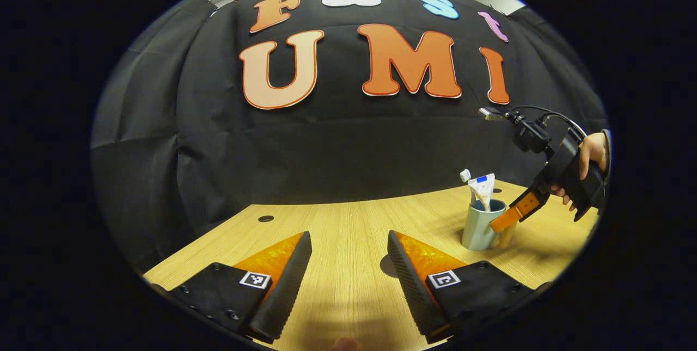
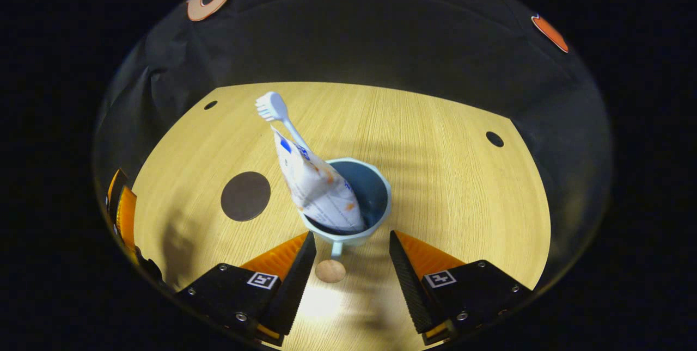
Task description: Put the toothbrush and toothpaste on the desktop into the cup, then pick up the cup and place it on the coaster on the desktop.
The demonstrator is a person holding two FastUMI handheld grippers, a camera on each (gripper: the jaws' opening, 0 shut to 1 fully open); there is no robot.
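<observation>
A pale blue cup [image 2: 375, 215] stands on the wooden desktop, seen from above in the right gripper view. A white toothbrush [image 2: 275, 111] and a white toothpaste tube [image 2: 316, 188] lean in it, tilted to the left. My right gripper [image 2: 351, 264] is open just short of the cup, its handle [image 2: 336, 247] between the fingers. A dark round coaster [image 2: 245, 196] lies left of the cup. In the left gripper view the cup [image 1: 479, 228] sits at the right with the right gripper [image 1: 503, 226] at it, held by a hand [image 1: 591, 152]. My left gripper [image 1: 348, 264] is open over bare desktop.
The desktop [image 2: 435, 139] has small dark holes near its far edge [image 2: 494, 139] [image 2: 210, 105] [image 1: 266, 219]. A small round wooden disc [image 2: 330, 271] lies under the cup's handle. The booth's black cloth wall stands behind the desk. The left gripper's orange fingers [image 2: 122, 209] show at the left edge.
</observation>
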